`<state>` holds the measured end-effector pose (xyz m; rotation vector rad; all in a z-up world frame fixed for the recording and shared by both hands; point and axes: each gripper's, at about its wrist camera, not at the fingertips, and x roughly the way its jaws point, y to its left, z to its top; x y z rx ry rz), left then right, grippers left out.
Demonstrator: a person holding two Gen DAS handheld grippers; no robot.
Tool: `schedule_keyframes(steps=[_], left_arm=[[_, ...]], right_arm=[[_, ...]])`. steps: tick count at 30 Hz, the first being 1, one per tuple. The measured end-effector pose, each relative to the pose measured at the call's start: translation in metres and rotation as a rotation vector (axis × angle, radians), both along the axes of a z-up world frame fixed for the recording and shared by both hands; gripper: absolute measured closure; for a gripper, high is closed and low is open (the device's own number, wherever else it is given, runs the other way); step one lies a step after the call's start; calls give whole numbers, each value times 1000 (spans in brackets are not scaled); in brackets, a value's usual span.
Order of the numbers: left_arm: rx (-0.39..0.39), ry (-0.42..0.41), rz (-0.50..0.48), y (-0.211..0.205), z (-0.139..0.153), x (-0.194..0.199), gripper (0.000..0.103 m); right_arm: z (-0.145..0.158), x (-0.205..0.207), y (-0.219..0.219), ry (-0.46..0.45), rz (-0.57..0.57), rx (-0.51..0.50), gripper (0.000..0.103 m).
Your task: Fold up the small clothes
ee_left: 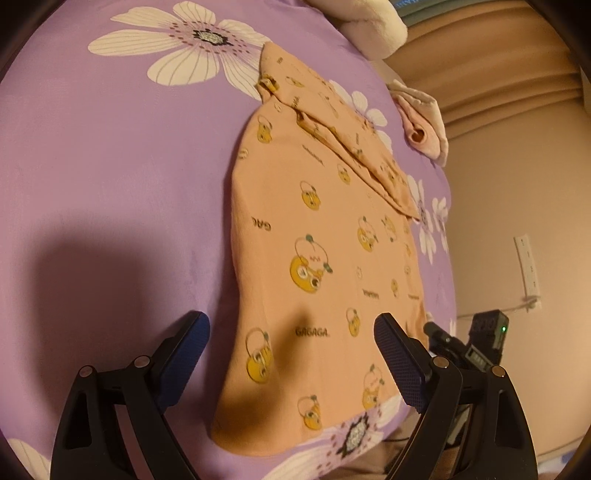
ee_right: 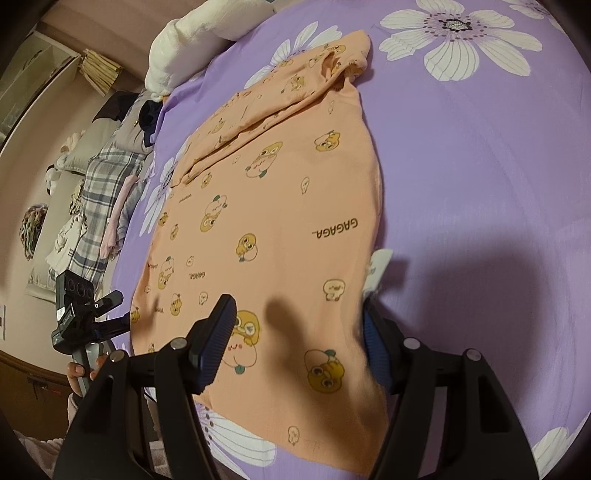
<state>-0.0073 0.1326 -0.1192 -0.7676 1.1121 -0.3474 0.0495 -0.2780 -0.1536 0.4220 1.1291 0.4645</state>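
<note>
A small peach shirt (ee_left: 317,236) printed with cartoon faces and "GAGAGA" lies flat on the purple flowered bedsheet (ee_left: 110,166). One sleeve (ee_left: 351,147) is folded across its upper part. My left gripper (ee_left: 291,317) hovers open over the shirt's near hem, its pads apart with nothing pressed between them. In the right wrist view the same shirt (ee_right: 280,206) fills the middle, with a white tag (ee_right: 380,266) sticking out at its right edge. My right gripper (ee_right: 297,306) is open above the lower shirt, and its right finger (ee_right: 373,343) sits at the shirt's edge.
A cream plush blanket (ee_left: 369,29) lies at the far end of the bed. A small pink garment (ee_left: 424,125) hangs at the bed's edge. Beside the bed lies a pile of plaid clothes (ee_right: 99,184). A hand (ee_right: 79,373) holds the other gripper's handle at lower left.
</note>
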Motion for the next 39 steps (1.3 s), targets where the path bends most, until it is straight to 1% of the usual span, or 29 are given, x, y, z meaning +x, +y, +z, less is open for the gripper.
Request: schedule_keyframes(steps=[6,16,25,39], left_arm=[[-1,2,-10,-5,0,1,14],[0,-5,-18,-8,0,5,14],[-24,1,-28,-6,-1,-3,14],[-21,4,-48,-17,-3,-7,14]], right_arm=[[0,1,7,-1,20,-1,37],[-4,6,13,-3,18,13,37],[-4,0,5,7,26,30,38],[-5,-13,4,3,52,33,37]])
